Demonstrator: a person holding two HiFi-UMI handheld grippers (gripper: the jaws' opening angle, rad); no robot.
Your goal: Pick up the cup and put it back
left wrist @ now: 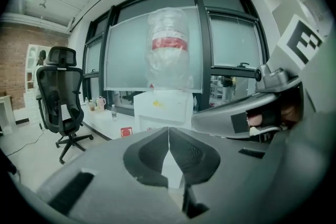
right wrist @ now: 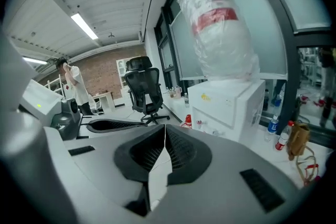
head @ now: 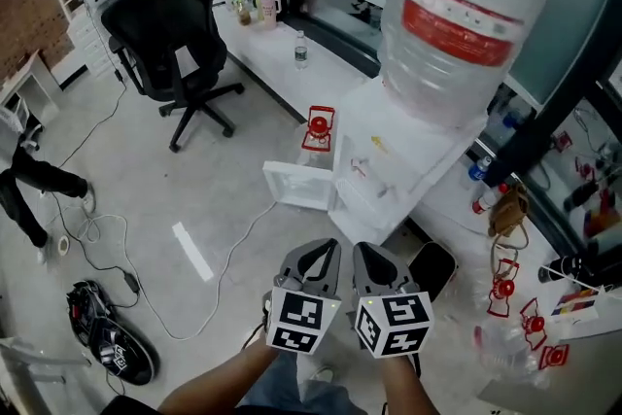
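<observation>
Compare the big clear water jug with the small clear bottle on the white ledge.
The jug dwarfs the bottle. The jug sits on the white dispenser, the bottle on the ledge. The jug wears a red band; the bottle shows no red. Both are clear.

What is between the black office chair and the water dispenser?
Head view: a low white ledge bearing a small clear bottle, then a red item by the dispenser.
</observation>
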